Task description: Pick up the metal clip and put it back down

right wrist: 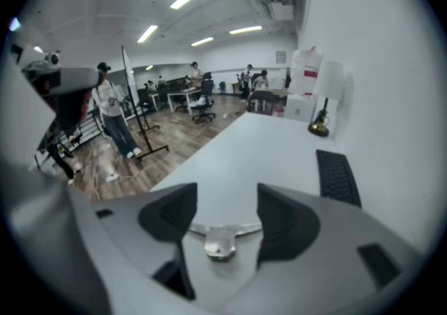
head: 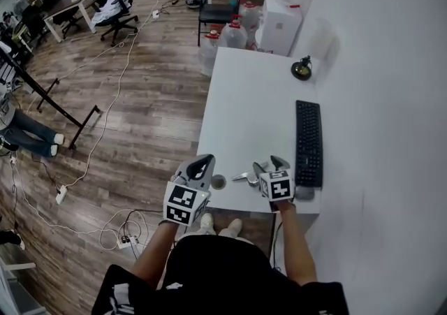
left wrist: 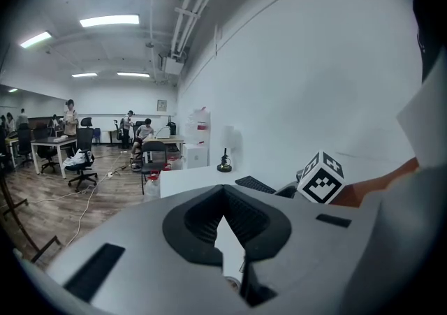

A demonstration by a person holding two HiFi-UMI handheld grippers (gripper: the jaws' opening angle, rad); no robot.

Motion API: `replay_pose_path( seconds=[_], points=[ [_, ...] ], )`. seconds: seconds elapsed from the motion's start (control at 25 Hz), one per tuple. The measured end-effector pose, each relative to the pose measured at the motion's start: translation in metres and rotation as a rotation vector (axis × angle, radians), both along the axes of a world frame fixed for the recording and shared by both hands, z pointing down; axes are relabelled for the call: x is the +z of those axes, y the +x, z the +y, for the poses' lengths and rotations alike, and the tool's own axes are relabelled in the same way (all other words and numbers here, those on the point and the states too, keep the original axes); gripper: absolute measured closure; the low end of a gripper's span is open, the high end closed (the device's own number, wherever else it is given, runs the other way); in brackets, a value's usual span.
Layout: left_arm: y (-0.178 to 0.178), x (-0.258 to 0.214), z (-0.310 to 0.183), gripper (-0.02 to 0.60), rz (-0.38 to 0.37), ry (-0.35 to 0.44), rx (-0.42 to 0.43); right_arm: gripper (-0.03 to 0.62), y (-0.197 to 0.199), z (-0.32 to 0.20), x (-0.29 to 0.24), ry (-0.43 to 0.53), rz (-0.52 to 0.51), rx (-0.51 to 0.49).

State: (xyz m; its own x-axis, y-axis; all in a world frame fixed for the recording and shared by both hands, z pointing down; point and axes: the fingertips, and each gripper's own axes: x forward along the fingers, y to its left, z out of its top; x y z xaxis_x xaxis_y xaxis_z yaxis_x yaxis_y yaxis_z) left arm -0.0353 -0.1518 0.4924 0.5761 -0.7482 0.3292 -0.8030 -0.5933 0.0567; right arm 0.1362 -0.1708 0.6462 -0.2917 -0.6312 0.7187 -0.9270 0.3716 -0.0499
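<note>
Your right hand-held gripper (right wrist: 225, 203) is released, jaws spread wide. The metal clip (right wrist: 221, 238) lies flat on the table (head: 244, 97) between those jaws, off the near-left corner of the keyboard (head: 308, 140). The clip's wire arms reach out toward both pads. From this angle I can't confirm whether they touch, but the jaws aren't clamped on it.

Your left hand-held gripper (left wrist: 223, 193) is clenched, tips together with nothing between them. It sits further left of the keyboard than the clip, over the table's near-left edge.

A small round object (head: 218, 181) sits on the table just left of the clip, between the two grippers. It's too small to identify.
</note>
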Motion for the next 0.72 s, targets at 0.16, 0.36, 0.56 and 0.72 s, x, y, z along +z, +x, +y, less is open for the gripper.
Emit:
replay_pose_path(
  seconds=[0.16,0.36,0.56,0.72],
  points=[
    [0.002,-0.011,-0.004,0.56,-0.008,0.027,0.021,0.343,-0.002,-0.008,-0.044,0.104,-0.004,0.022],
    [0.002,-0.033,-0.01,0.56,0.005,0.072,0.028,0.47,0.0,-0.014,-0.1,0.243,0.002,0.048],
    [0.001,-0.053,-0.017,0.56,-0.011,0.133,0.027,0.542,0.008,-0.015,-0.149,0.355,-0.031,0.095],
    [-0.001,-0.069,-0.024,0.56,-0.002,0.165,0.029,0.556,0.016,-0.015,-0.188,0.453,-0.048,0.111]
  ],
)
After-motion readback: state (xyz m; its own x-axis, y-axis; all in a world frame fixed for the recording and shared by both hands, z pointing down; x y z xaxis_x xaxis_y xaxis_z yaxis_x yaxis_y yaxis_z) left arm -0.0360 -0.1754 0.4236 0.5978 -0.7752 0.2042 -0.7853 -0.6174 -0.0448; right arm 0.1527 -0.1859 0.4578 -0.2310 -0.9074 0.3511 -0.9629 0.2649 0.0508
